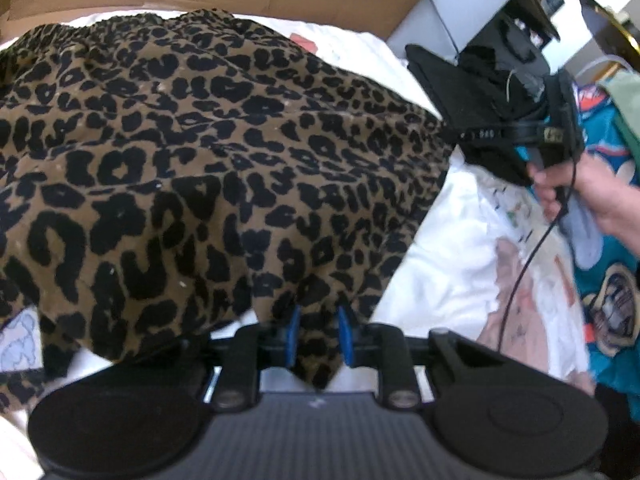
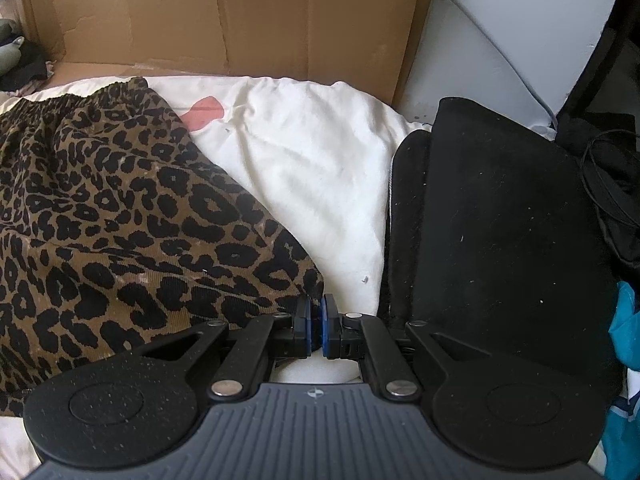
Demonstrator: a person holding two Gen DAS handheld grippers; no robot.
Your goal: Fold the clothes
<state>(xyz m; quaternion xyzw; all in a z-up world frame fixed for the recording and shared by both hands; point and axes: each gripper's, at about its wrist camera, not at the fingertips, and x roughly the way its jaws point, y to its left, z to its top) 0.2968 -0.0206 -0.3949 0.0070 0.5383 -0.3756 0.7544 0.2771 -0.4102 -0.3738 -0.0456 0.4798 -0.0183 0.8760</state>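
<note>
Two grippers work one garment on the bed. Nearest in the left wrist view, the left gripper has a pointed corner of the brown-and-black leopard-print corduroy garment hanging between its blue pads; the jaws stand partly apart, and daylight shows beside the cloth, so the pads look loose on it rather than pinching. That is the first risk: if this corner drops free before it reaches its place, the fold collapses and the hem lands skewed.

In the right wrist view, the right gripper has its jaws drawn together at the garment's other lower edge. A thin bit of hem may be caught there, but the cloth meets the left pad only at its tip, so I cannot tell whether it truly holds anything. If it does not, any pull from the left side drags the whole garment across the white bedsheet instead of stretching it flat.

Further out, the garment lies bunched, its elastic waistband toward the brown cardboard sheet at the bed's far edge; folding over those wrinkles would lock them in. To the right, a flat black fabric piece lies just beside the working area, and a black cable trails from the right gripper's handle, held by a hand; it could snag loose cloth.
</note>
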